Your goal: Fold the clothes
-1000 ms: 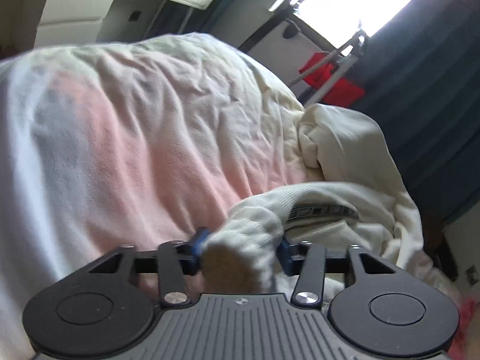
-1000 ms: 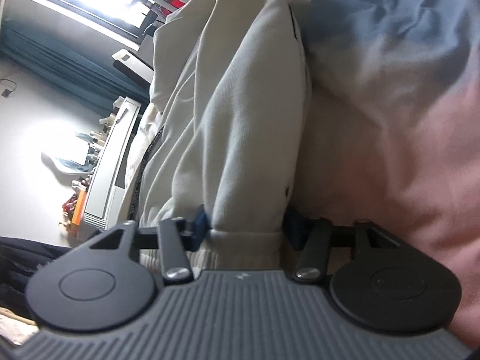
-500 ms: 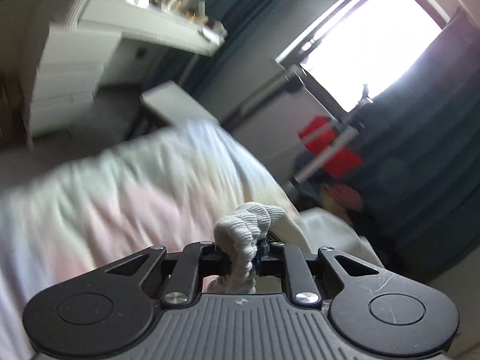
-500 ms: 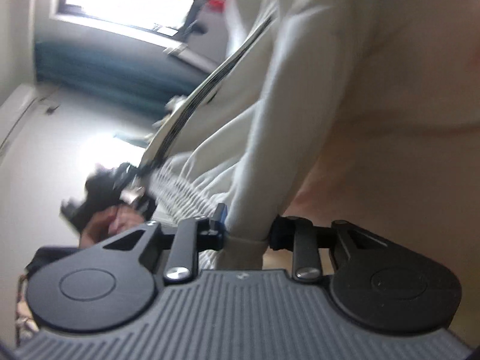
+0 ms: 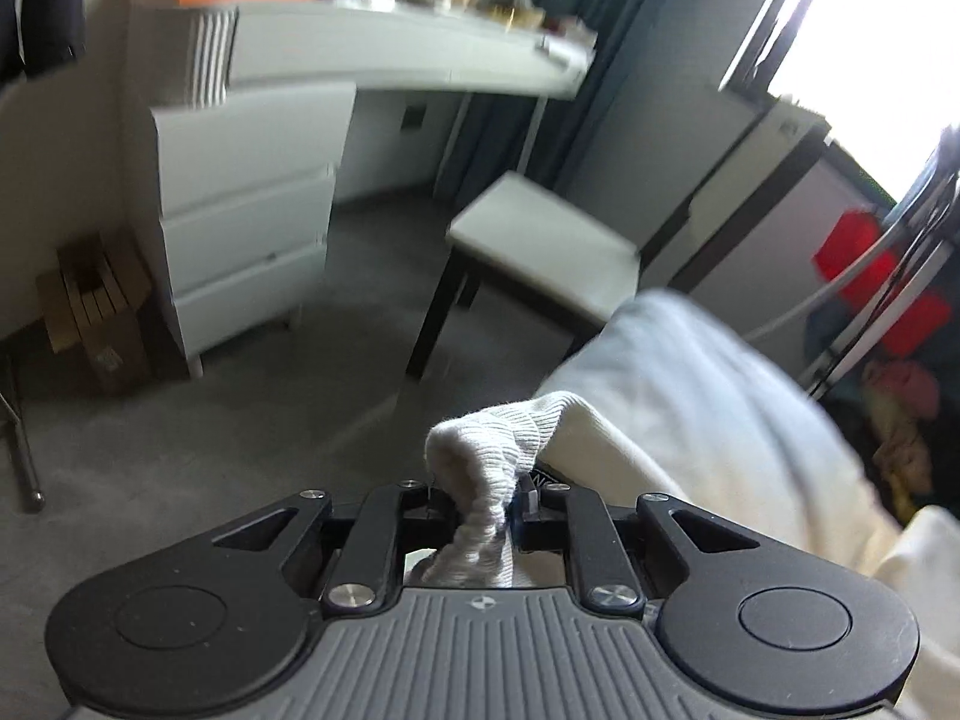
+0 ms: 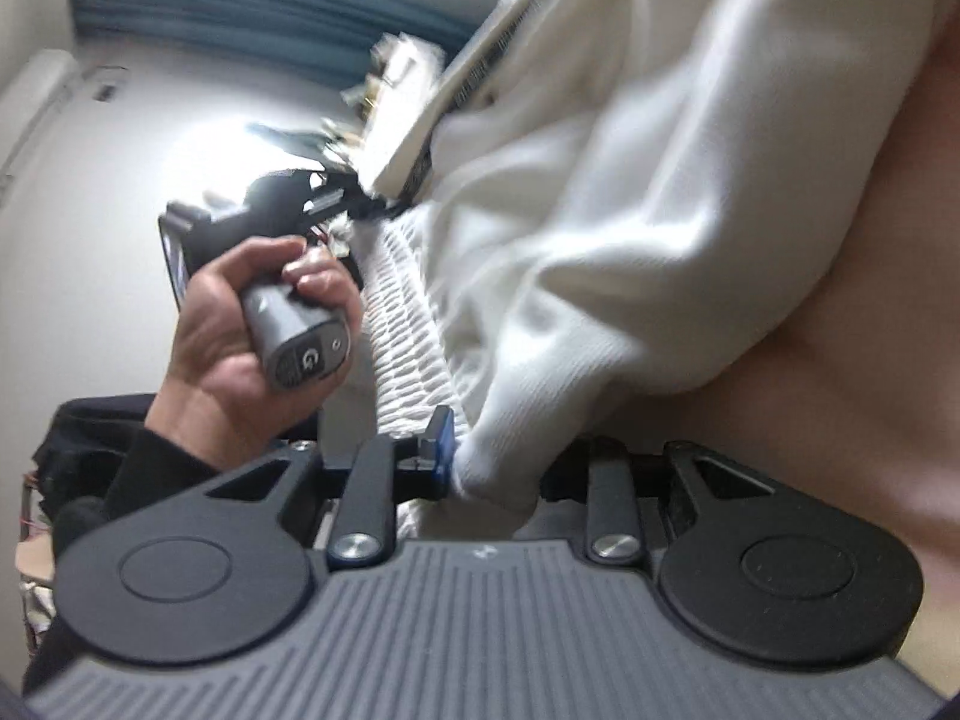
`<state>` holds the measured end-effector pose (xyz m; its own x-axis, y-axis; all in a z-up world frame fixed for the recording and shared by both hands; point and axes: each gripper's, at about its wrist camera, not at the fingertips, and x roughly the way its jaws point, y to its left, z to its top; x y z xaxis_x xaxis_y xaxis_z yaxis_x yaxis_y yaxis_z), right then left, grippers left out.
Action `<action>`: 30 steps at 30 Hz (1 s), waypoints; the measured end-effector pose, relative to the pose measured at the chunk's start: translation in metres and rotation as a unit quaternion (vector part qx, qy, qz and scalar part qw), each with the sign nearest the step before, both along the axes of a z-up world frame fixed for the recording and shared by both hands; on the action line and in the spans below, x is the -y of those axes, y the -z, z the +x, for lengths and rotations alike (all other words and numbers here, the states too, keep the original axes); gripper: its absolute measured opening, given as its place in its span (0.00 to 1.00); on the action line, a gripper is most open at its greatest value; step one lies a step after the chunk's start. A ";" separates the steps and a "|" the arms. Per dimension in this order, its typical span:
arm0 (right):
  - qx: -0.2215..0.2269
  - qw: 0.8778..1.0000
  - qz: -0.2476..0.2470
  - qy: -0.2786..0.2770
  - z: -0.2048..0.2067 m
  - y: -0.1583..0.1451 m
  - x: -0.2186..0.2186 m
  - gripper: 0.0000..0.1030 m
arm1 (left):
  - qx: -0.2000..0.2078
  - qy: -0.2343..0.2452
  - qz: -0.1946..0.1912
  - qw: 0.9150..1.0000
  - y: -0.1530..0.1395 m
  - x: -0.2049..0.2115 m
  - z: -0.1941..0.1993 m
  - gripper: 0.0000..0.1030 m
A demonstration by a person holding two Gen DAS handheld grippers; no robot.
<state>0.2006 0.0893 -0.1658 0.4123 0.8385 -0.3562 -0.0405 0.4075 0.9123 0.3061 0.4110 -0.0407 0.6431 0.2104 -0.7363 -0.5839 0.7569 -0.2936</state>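
While both grippers pinch the cream garment [image 6: 660,192], left gripper [image 5: 480,498] nearly closed on ribbed hem [image 5: 492,438], right gripper [image 6: 489,462] narrowly closed on cuff [image 6: 498,468]; cloth spans between fingers, hem running hand to hand.

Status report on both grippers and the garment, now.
Left gripper shut on ribbed hem. Right gripper shut on white garment. Nothing in the way.

Ahead of your left jaws lies open grey floor [image 5: 198,438]; a white stool [image 5: 540,246] and drawer unit [image 5: 246,210] stand beyond.
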 end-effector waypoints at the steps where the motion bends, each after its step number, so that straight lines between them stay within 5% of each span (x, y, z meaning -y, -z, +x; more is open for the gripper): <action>1: 0.000 1.000 -0.004 -0.006 0.002 0.001 -0.001 0.29 | -0.004 0.003 -0.005 1.000 0.006 -0.001 0.001 0.17; 6: 0.005 0.999 -0.024 -0.032 0.009 -0.006 -0.002 0.33 | -0.015 0.020 -0.017 1.000 0.023 -0.003 0.001 0.20; 9: 0.023 0.997 -0.050 -0.046 0.005 -0.026 0.004 0.43 | -0.012 0.033 0.003 0.999 0.002 0.006 -0.017 0.43; 11: 0.048 0.996 -0.060 -0.050 -0.005 -0.039 0.011 0.67 | -0.010 0.043 0.015 0.999 -0.017 0.015 -0.033 0.51; 12: 0.062 0.995 -0.065 -0.051 -0.011 -0.046 0.015 0.89 | -0.009 0.047 0.021 0.999 -0.026 0.019 -0.041 0.53; 13: 0.081 0.992 -0.077 -0.058 -0.013 -0.055 0.017 0.92 | -0.008 0.052 0.027 0.998 -0.035 0.024 -0.049 0.58; 17: 0.158 0.973 -0.150 -0.079 -0.034 -0.087 0.041 0.91 | 0.023 0.082 0.055 0.995 -0.076 0.058 -0.095 0.72; 21: 0.207 0.957 -0.198 -0.039 -0.060 -0.121 0.087 0.91 | 0.052 0.126 0.073 0.988 -0.102 0.115 -0.153 0.73; 25: 0.257 0.935 -0.245 0.007 -0.087 -0.143 0.148 0.91 | 0.074 0.190 0.071 0.976 -0.107 0.179 -0.224 0.73; 30: 0.309 0.896 -0.310 0.075 -0.118 -0.160 0.220 0.91 | 0.114 0.230 0.112 0.960 -0.099 0.259 -0.296 0.73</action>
<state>0.0830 -0.1307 -0.0059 0.7826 0.4777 -0.3991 -0.3629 0.8711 0.3310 0.0098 0.1516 0.0588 0.8449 0.0023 -0.5350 -0.1128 0.9782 -0.1741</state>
